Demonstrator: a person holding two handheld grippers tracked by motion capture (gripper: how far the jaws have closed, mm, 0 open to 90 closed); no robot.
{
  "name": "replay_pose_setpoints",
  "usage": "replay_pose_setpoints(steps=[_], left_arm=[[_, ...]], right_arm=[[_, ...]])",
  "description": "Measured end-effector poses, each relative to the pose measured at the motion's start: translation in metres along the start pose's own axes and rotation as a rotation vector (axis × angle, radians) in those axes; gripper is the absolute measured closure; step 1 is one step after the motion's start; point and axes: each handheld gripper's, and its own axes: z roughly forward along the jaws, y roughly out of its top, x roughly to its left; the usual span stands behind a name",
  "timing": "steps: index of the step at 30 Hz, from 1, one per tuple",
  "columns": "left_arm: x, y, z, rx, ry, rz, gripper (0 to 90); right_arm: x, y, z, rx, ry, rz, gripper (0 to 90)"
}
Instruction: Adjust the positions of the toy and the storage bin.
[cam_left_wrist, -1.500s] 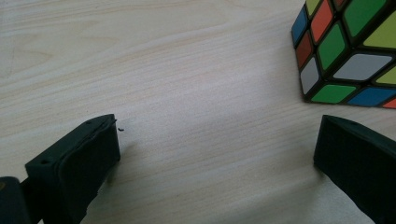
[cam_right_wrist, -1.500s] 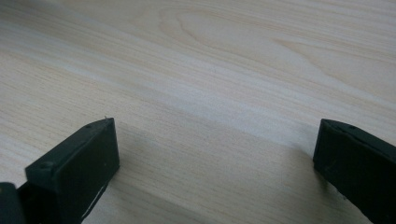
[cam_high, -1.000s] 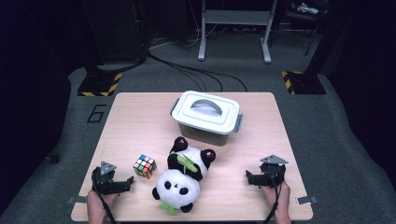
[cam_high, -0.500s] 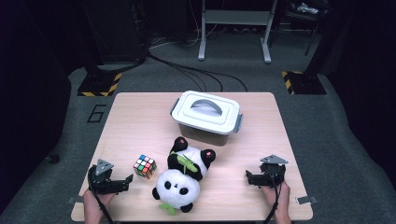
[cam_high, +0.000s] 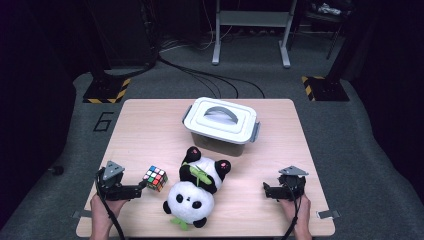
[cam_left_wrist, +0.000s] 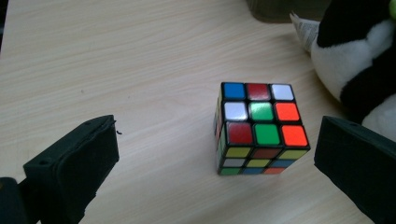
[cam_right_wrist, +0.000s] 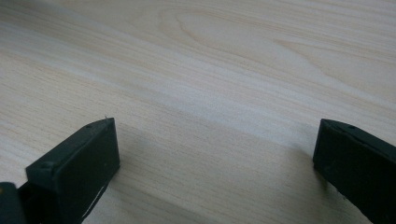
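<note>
Left gripper (cam_high: 141, 188) nearer cube (cam_high: 155, 178)

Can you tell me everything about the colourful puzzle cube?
The puzzle cube is a scrambled three-by-three cube with black edges and glossy stickers; its top shows blue, red, white, green and orange squares. It sits flat on the wooden table, just ahead of the open left gripper, untouched. The plush panda lies beside it, apart.
</note>
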Motion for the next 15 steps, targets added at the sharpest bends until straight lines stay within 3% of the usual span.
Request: replay_pose_setpoints(steps=[5, 15], left_arm=[[-0.009, 0.010, 0.006, -0.002, -0.014, 0.018, 0.0], [-0.018, 0.015, 0.017, 0.001, -0.035, 0.022, 0.0]], right_arm=[[0.000, 0.000, 0.000, 0.000, 0.000, 0.001, 0.0], [0.000, 0.000, 0.000, 0.000, 0.000, 0.001, 0.0]])
